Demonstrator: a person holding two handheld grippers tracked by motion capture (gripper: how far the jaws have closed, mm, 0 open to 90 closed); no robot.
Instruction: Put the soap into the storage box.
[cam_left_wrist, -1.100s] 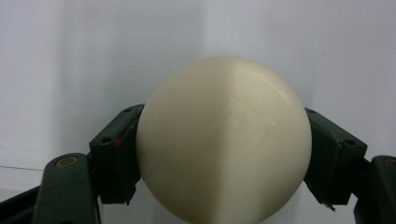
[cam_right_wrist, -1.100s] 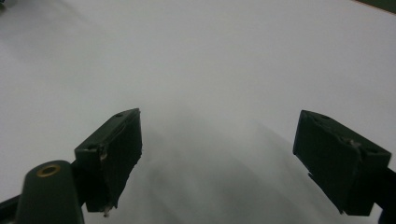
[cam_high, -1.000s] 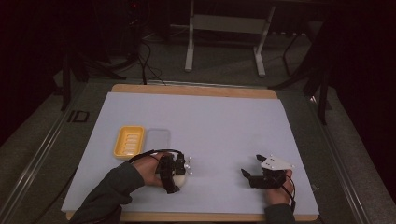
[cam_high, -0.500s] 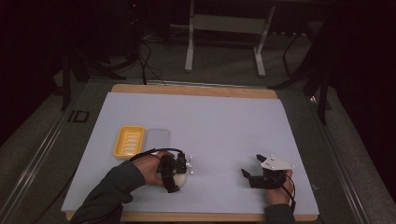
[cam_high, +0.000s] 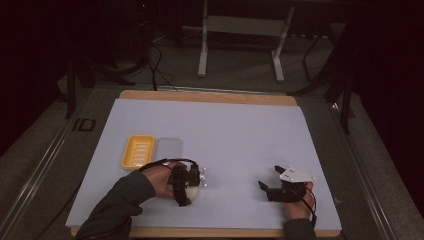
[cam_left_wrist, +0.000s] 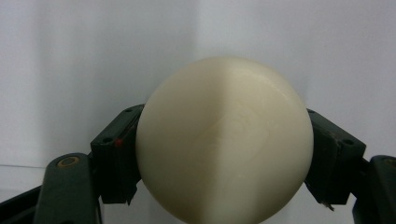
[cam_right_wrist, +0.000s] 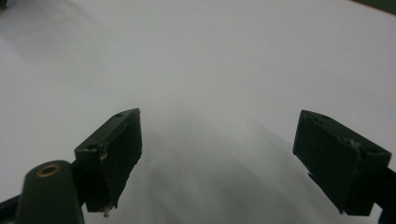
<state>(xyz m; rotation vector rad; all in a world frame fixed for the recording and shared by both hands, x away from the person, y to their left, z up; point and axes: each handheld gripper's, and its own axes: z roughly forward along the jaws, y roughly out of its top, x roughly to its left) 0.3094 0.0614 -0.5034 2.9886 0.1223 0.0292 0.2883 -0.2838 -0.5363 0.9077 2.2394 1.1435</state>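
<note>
A cream oval soap bar (cam_left_wrist: 224, 140) sits between the jaws of my left gripper (cam_left_wrist: 223, 154), which press on both its sides. From above, the left gripper (cam_high: 186, 186) rests low on the white table near the front, the soap (cam_high: 194, 193) peeking out under it. A yellow soap dish (cam_high: 138, 151) lies just behind and to the left, with a clear lid (cam_high: 168, 150) beside it. My right gripper (cam_high: 270, 182) stands open near the front right, nothing between its fingers (cam_right_wrist: 112, 154).
The white sheet (cam_high: 235, 135) covers a wooden-edged table. Dark floor, cables and a metal stand (cam_high: 240, 30) lie beyond the far edge.
</note>
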